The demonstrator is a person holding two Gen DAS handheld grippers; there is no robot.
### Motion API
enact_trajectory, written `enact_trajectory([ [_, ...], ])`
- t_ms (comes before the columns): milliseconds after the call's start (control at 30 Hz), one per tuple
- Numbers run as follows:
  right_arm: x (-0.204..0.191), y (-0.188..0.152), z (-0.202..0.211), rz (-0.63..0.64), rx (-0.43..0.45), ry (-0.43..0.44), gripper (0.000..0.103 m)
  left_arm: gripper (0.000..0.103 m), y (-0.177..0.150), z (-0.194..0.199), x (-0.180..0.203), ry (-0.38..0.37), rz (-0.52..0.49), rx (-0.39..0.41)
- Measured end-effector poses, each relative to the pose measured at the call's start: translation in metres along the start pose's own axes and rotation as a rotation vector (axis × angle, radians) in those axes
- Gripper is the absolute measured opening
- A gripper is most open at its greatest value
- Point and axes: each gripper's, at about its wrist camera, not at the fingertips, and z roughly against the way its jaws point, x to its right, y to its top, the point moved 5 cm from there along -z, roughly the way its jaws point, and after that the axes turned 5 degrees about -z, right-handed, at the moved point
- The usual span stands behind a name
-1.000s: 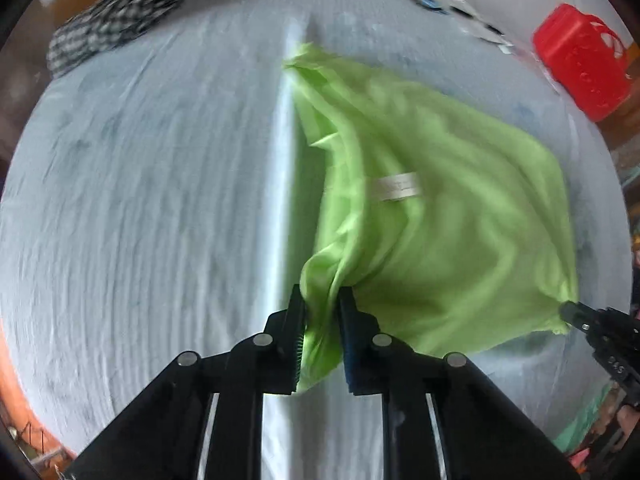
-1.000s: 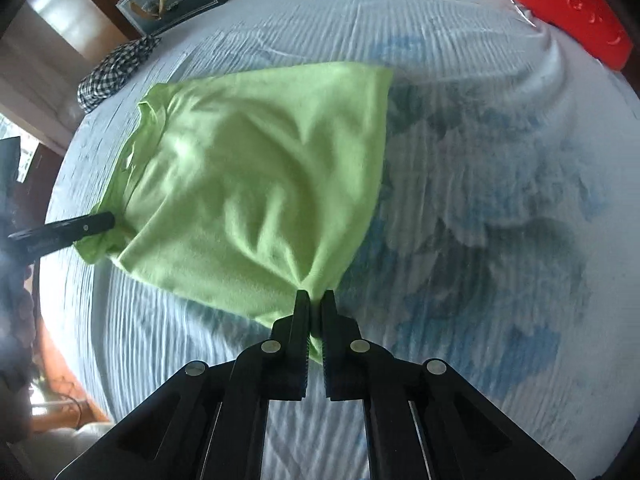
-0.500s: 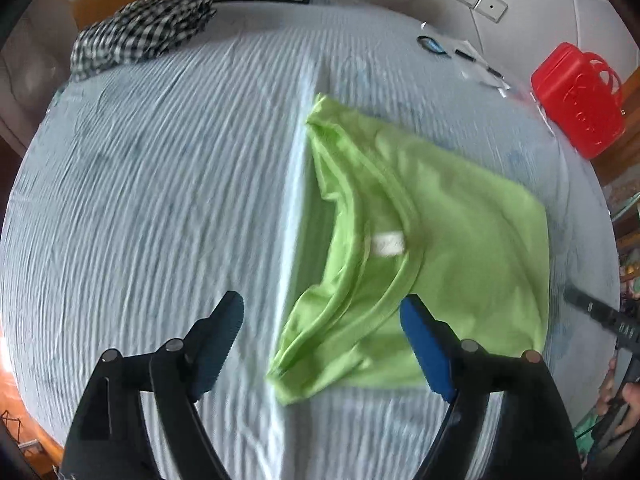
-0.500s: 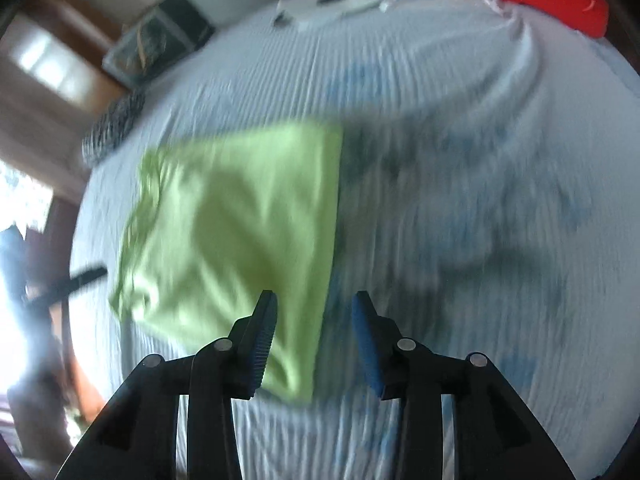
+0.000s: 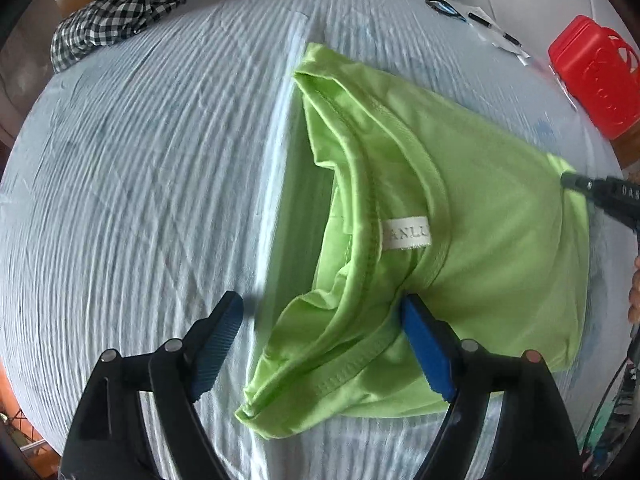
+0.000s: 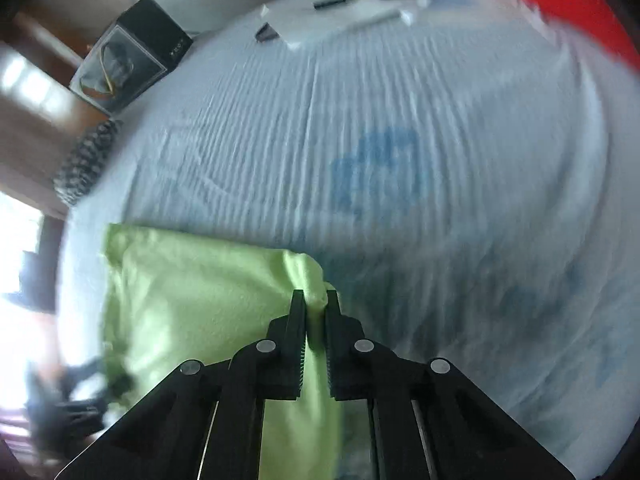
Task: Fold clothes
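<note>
The left gripper (image 5: 320,344), a second ago clamped on the green shirt (image 5: 460,208), now stands wide open over the shirt's collar end, holding nothing. The shirt, then stretched between both grippers, lies folded on the light blue sheet (image 5: 140,160). The right gripper (image 6: 316,300) has let go and regripped: its jaws pinch the shirt's far corner. Beyond the shirt stands a red basket (image 5: 596,76); its contents cannot be made out.
</note>
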Motion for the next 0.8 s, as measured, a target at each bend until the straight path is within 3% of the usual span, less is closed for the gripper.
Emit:
enact_trajectory([
  [67, 0.011, 0.006, 0.003, -0.059, 0.044, -0.034, 0.011, 0.084, -0.002, 0.001, 0.0, 0.008, -0.008, 0.004],
  [133, 0.018, 0.002, 0.006, -0.097, 0.049, -0.051, 0.024, 0.085, -0.004, 0.001, 0.0, 0.016, -0.016, 0.005],
  [200, 0.022, -0.006, 0.016, -0.121, 0.055, -0.008, 0.026, 0.085, -0.005, 0.005, -0.004, -0.005, 0.0, -0.009],
  [333, 0.02, -0.034, 0.046, -0.08, 0.063, 0.045, 0.035, 0.085, -0.003, 0.032, -0.002, 0.015, -0.032, 0.065],
  [433, 0.022, -0.052, 0.052, -0.072, 0.029, 0.053, 0.035, 0.085, -0.003, 0.033, 0.004, -0.004, -0.049, 0.081],
  [600, 0.024, -0.061, 0.05, -0.092, 0.008, 0.07, 0.035, 0.085, -0.012, 0.005, 0.01, 0.017, -0.063, 0.017],
  [700, 0.024, -0.062, 0.05, -0.088, 0.003, 0.08, 0.035, 0.086, -0.016, 0.005, 0.009, 0.011, -0.065, 0.02],
  [800, 0.021, -0.06, 0.043, -0.091, -0.008, 0.087, 0.035, 0.097, -0.017, 0.002, 0.007, 0.011, -0.088, -0.002],
])
